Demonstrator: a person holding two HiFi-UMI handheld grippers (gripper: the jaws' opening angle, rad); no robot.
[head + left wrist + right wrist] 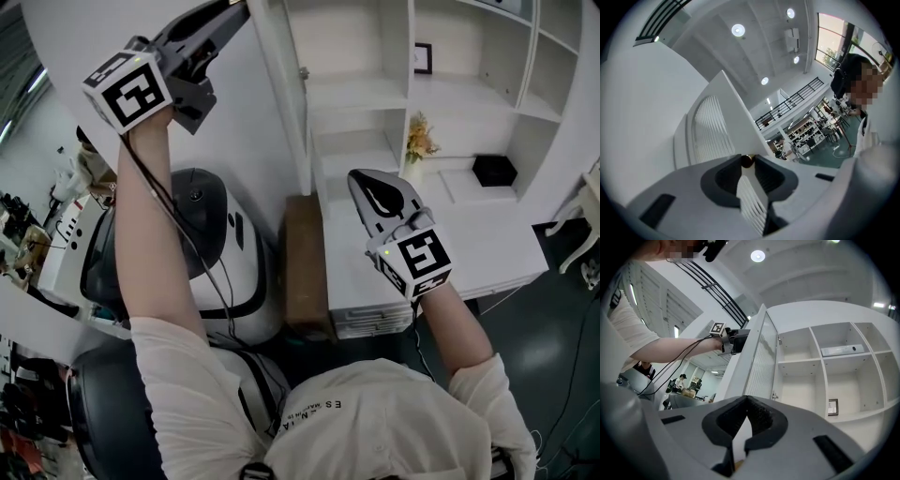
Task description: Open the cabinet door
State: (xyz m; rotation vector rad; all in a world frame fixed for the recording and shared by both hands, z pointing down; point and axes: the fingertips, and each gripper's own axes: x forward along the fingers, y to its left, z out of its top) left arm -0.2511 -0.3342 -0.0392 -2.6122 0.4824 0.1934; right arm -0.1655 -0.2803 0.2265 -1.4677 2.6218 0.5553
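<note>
While the cabinet door [280,94] stands swung out from the white cabinet [410,89], edge-on in the head view, its small brass knob [747,161] is pinched between the tips of the left gripper [747,163], which is raised at the door's outer side. The right gripper [743,398] is held lower, before the open shelves, jaws pressed together on nothing. A framed picture [423,58] is seen on an upper shelf, with yellow flowers [419,139] and a black box [494,170] on the lower ledge.
</note>
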